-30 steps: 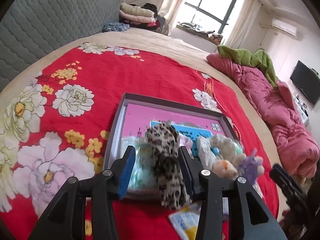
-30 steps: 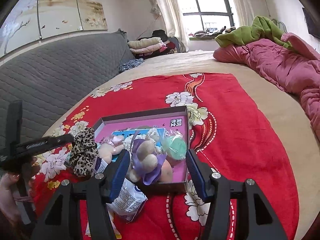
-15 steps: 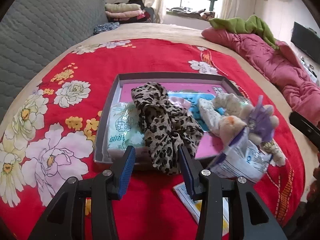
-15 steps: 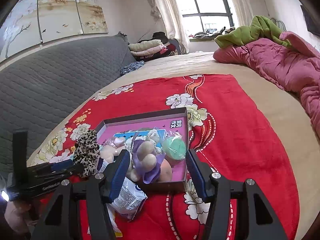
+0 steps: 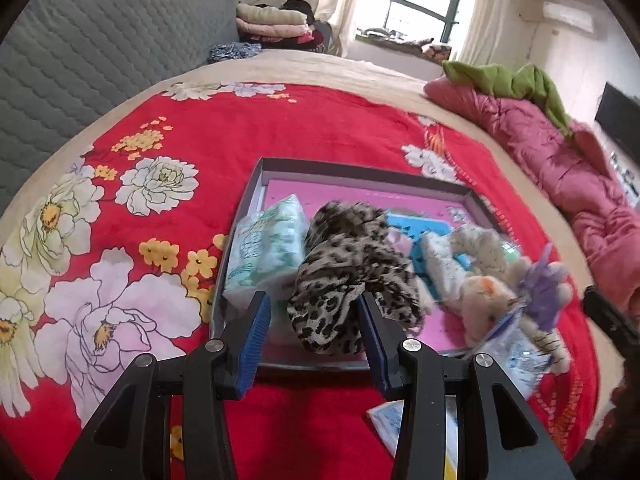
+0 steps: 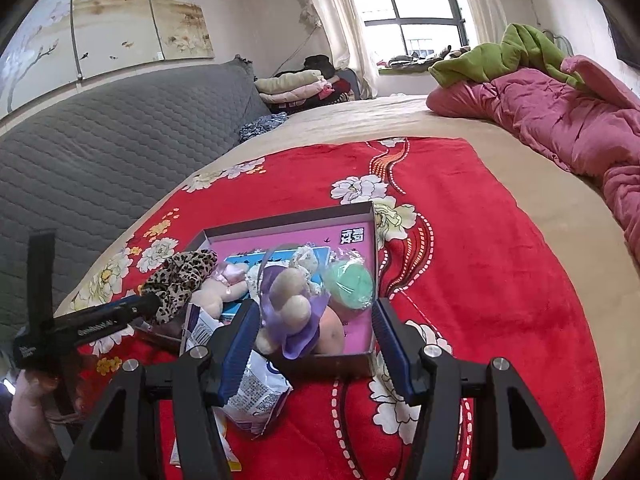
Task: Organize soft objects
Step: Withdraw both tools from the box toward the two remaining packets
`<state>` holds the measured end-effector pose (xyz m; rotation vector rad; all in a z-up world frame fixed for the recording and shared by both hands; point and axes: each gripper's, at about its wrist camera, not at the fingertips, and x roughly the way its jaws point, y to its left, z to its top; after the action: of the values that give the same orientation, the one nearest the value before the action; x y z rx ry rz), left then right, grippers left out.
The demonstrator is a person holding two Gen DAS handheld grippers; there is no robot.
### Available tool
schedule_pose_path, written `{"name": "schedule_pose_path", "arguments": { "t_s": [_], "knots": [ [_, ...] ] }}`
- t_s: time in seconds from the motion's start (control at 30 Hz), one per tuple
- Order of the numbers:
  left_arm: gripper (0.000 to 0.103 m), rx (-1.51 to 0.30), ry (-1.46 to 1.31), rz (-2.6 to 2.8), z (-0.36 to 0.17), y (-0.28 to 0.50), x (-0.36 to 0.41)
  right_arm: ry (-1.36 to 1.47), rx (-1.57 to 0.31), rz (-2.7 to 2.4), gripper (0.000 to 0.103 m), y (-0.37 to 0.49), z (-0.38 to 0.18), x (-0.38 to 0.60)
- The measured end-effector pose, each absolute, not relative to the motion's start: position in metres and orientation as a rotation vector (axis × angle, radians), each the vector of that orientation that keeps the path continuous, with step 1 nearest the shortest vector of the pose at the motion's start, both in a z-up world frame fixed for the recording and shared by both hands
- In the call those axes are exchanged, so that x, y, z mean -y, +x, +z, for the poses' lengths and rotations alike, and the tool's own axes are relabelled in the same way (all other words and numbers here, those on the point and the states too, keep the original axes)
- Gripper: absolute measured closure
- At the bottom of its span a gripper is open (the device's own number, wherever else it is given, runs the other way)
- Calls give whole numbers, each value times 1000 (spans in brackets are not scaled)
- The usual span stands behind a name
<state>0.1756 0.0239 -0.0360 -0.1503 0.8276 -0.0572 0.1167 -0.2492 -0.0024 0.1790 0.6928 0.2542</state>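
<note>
Putting the leopard scrunchie [image 5: 348, 264] into the box [image 5: 360, 174] is the step I'm on, I reckon. My left gripper [image 5: 312, 300] sits at the box's near edge with its jaws about halfway apart. The scrunchie is slumped over that near edge, mostly inside the box, right beside the tissue pack [image 5: 268, 248]. It leans on one of the fingers [image 5: 374, 340], and there's a clear gap to the other pad, so nothing is pinched. (OP)

So is it hooked on that finger or just resting against it? (reply)

Honestly can't tell, the fabric hides it. My guess is the next move is to ease the left gripper back from the box without dragging the scrunchie out over the rim. It's floppy, so it'll probably snag if it's looped. (OP)

And your other hand? (reply)

The right gripper [image 6: 316, 306] hovers at the box's near right corner with its jaws wide apart, holding nothing. The purple-and-cream plush [image 6: 290, 300] and a green ball [image 6: 348, 284] are already inside that corner. A crinkly snack packet [image 6: 256, 392] lies outside the box, just in front of it on the red blanket [image 5: 240, 140]. That looks like the leftover, so I'd go for it next. It needs a pinch on the loose top, not the flat face. (OP)
</note>
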Motion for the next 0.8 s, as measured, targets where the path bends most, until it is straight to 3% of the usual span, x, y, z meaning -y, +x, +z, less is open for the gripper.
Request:
{"name": "schedule_pose_path", "arguments": {
  "t_s": [0.07,0.3,0.43,0.8],
  "knots": [
    [48,-818,-180,-81,-30,171,-27,170,-688,259,45,115,0,247],
    [40,-794,-167,-113,-8,154,-23,137,-659,299,44,103,14,240],
    [34,-787,-179,-126,5,144,-21,124,-649,333,39,94,22,236],
    [33,-849,-142,-152,11,108,12,75,-654,396,38,68,33,221]
  ]
}}
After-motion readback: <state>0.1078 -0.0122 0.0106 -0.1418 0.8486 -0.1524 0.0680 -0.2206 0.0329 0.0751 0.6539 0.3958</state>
